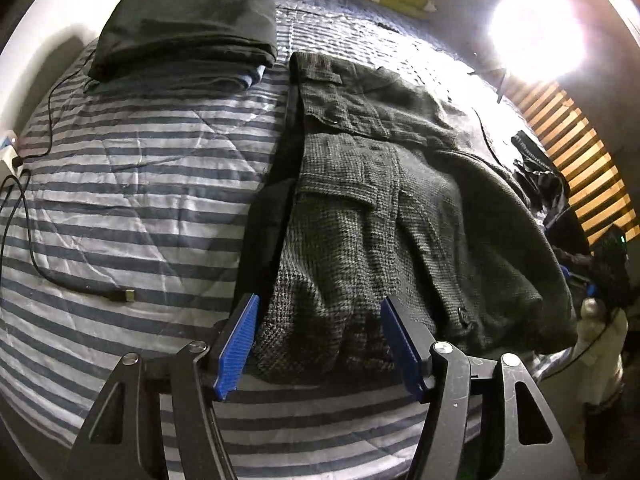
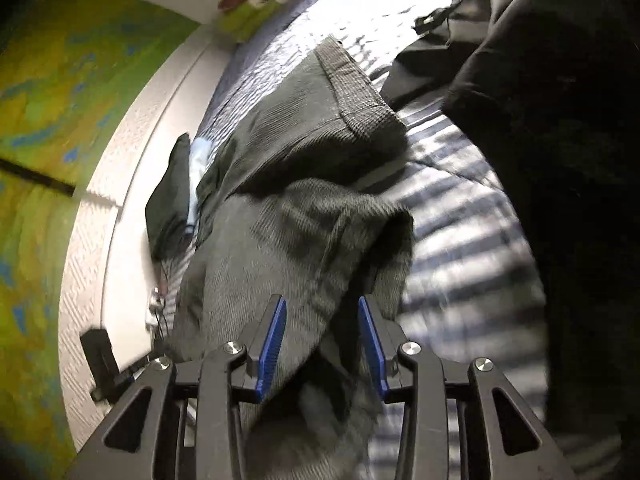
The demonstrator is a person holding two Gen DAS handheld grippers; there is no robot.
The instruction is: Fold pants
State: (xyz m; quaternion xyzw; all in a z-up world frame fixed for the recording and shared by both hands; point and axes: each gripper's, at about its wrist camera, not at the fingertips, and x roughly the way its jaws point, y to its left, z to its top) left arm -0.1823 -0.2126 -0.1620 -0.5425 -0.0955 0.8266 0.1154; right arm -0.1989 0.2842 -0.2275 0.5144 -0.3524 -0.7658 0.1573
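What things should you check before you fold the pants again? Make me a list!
1. Left tool open and lined up over the near end of the pants: ok.
2. Right tool open, with cloth between its fingers: ok. Whether it touches the cloth: cannot tell, the picture is blurred.
3. Pants lying smooth: not ok, they are bunched and wrinkled.
4. Cable away from the pants: ok, it lies apart on the striped blanket.
5. Folded dark clothes out of the way: ok, they sit beside the far end, not touching.
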